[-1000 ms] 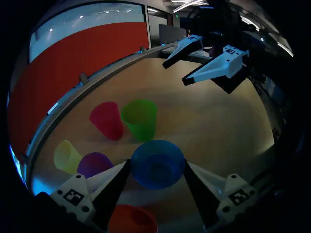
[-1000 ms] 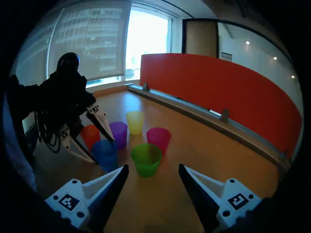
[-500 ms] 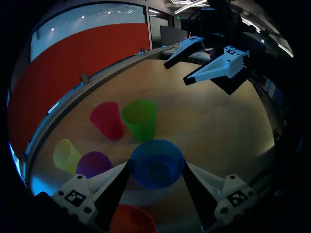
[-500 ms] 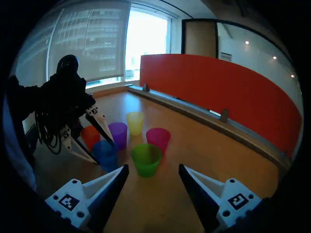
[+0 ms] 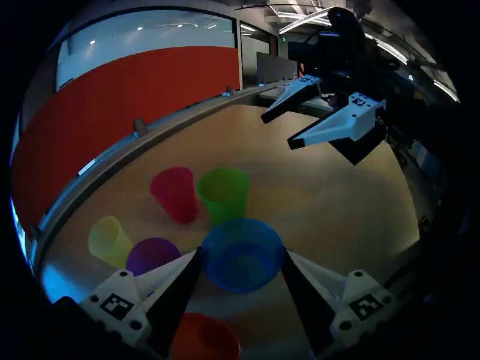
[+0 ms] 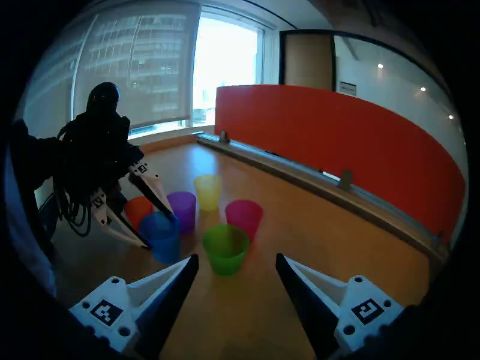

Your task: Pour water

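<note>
Plenty crowded, that table (image 6: 336,282). Left gripper (image 5: 240,252) pinches the blue cup (image 5: 243,267) on both sides; right gripper (image 6: 236,257) gapes wide, empty, green cup (image 6: 225,243) at its 12 o'clock. Squeeze too hard and the blue cup may buckle or slip mid-tilt, splashing the purple cup (image 5: 150,255) at 9 o'clock.

Left gripper (image 6: 161,232) grips the blue cup (image 6: 163,247).

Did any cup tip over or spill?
Nothing stands out. The blue plastic cup in the left hand-held gripper and the five other coloured plastic cups all stand upright on the wooden table; no puddle shows.
</note>
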Demonstrator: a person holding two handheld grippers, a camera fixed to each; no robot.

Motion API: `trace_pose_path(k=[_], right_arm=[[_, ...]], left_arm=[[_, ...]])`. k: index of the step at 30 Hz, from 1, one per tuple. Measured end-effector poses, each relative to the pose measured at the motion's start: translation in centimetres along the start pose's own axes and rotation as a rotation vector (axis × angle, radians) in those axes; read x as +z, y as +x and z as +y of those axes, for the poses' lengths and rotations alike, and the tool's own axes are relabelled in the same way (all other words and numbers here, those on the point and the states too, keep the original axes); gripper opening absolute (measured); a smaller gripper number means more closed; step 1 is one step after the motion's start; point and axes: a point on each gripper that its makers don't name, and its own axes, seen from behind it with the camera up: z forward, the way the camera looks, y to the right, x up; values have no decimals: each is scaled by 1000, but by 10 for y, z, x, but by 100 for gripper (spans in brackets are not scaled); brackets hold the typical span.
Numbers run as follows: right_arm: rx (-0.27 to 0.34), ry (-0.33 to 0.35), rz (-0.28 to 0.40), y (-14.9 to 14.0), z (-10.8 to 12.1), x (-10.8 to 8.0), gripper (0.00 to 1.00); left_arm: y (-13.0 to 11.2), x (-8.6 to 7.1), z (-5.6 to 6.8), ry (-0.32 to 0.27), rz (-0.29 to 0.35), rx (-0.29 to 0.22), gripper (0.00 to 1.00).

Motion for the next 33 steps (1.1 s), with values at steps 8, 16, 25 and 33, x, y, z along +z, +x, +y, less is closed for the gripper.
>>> trace_pose_path(k=[8, 16, 25, 33], right_arm=[[-3, -2, 17, 10, -3, -1, 100], [-4, -6, 31, 18, -6, -4, 100], [-7, -6, 43, 26, -10, -6, 100], [-9, -4, 46, 28, -12, -5, 100]], left_arm=[[25, -21, -12, 39, 92, -29, 89], [49, -43, -27, 90, 180, -31, 89], [76, -70, -37, 139, 268, -21, 89], [94, -96, -45, 173, 339, -27, 89]])
